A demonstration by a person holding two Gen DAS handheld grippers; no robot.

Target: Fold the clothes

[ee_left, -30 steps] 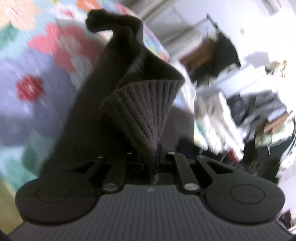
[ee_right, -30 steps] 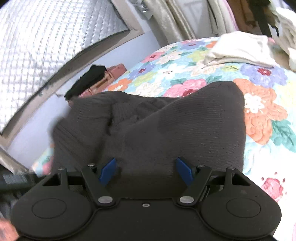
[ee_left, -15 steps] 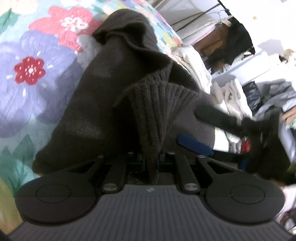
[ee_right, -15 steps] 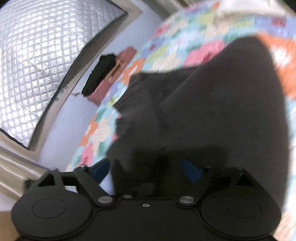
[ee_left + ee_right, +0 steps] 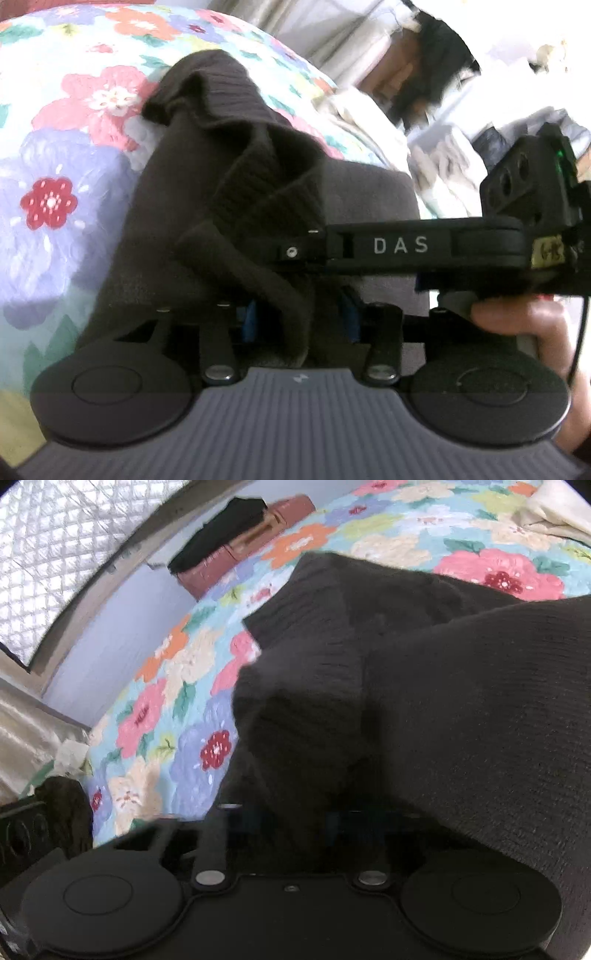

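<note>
A dark brown knit sweater (image 5: 229, 192) lies bunched on the floral bedspread (image 5: 66, 155). My left gripper (image 5: 297, 325) has its jaws parted, with a ribbed fold of the sweater hanging loose between the blue pads. The right gripper's body, marked DAS (image 5: 400, 245), crosses in front of it from the right, its tip on the sweater. In the right wrist view the sweater (image 5: 424, 701) fills the frame. My right gripper (image 5: 295, 823) has closed in on a fold of it; its pads are in shadow under the cloth.
A pile of pale clothes (image 5: 369, 122) lies at the bed's far edge. A reddish box with a black item on it (image 5: 240, 542) stands by the wall. A cream garment (image 5: 554, 513) lies at the far right of the bed.
My left gripper has opened and let go of the ribbed fold. My right gripper has come across in front of it and closed in on the sweater.
</note>
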